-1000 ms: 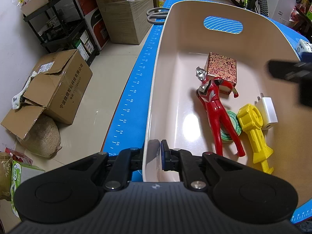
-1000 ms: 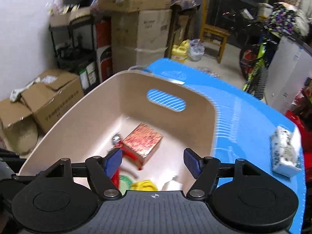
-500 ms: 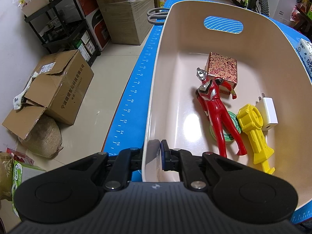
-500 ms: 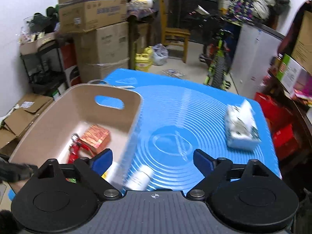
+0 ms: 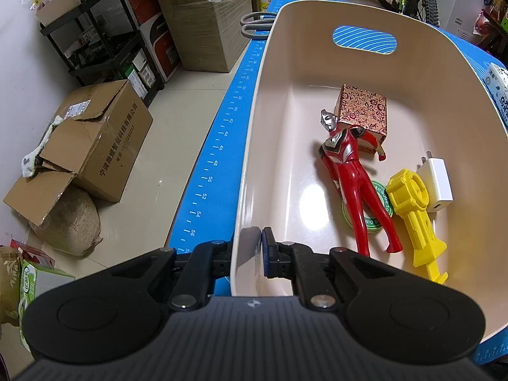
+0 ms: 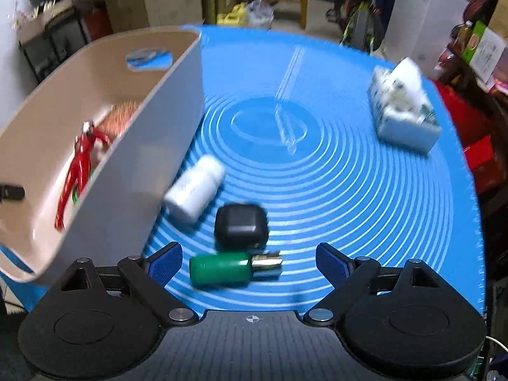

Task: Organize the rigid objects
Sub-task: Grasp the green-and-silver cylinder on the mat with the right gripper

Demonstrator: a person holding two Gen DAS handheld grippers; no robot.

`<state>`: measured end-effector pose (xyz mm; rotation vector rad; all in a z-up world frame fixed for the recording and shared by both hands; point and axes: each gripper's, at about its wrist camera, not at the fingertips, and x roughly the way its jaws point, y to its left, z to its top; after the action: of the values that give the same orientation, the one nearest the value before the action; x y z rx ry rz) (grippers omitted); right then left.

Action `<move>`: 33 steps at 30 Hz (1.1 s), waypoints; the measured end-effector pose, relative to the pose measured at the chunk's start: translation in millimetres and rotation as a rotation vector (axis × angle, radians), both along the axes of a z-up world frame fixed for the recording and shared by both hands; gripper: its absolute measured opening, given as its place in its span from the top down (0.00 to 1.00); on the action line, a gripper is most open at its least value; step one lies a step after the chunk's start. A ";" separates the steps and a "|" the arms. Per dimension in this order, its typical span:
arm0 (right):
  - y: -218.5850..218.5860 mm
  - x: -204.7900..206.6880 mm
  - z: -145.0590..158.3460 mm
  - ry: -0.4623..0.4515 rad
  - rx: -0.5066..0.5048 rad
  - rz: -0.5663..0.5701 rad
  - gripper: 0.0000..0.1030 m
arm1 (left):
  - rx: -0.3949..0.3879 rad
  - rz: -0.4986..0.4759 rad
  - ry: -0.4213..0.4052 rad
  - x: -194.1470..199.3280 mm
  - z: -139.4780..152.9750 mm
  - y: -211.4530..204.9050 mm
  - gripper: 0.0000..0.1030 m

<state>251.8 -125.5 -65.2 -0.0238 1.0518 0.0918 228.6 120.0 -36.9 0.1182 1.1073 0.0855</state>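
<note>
**One Gripper Holds the Bin, the Other Goes for More Things**

The left gripper (image 5: 258,247) is pinched tight on the near rim of the beige bin (image 5: 247,146). One finger is inside the wall and one is outside. I think it holds the bin so it does not slide while things drop in.

Just past that gripper, inside the bin, lie a red toy figure (image 5: 349,171), a yellow toy (image 5: 412,209), a green round tin (image 5: 381,203) under the figure's legs and a white charger plug (image 5: 436,181). Farther back is a red and gold patterned box (image 5: 363,112). The tin has white letters around its edge, but they are too small to read.

The right gripper (image 6: 249,262) is spread wide and holds nothing. Right between its fingers lies a green tube with a silver end (image 6: 228,268) on the blue mat (image 6: 365,206). It looks like the next thing to pick up. Just beyond it sits a black rounded case (image 6: 241,227), then a white bottle (image 6: 195,187) lying close to the bin wall. Far off to the right is a tissue pack (image 6: 403,108).

The mat edge beside the left gripper has ruler numbers, like 44 to 56. A brown cardboard box (image 5: 95,139) on the floor has Chinese writing.
</note>
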 end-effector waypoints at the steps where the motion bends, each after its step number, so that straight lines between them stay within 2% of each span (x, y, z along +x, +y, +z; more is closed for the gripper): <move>1: 1.9 0.3 -3.9 0.007 -0.008 0.003 0.11 | 0.000 0.000 0.000 -0.4 0.2 0.1 0.87; 11: 14.4 7.7 -27.9 0.029 -0.042 0.017 0.12 | 0.000 0.001 0.000 -0.4 0.2 0.2 0.87; 21: 13.4 12.3 -32.3 0.039 -0.016 0.033 0.23 | 0.001 0.000 0.000 -0.4 0.3 0.3 0.87; 27: 13.4 6.4 -25.7 0.008 -0.035 0.037 0.23 | 0.000 0.000 0.000 -0.2 0.0 0.1 0.87; 33: 6.4 -0.2 0.2 -0.076 -0.033 0.002 0.23 | 0.001 0.000 0.000 -0.2 -0.1 0.0 0.87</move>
<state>251.7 -119.2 -65.1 -0.0577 0.9774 0.0744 228.5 120.0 -37.0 0.1187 1.1073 0.0861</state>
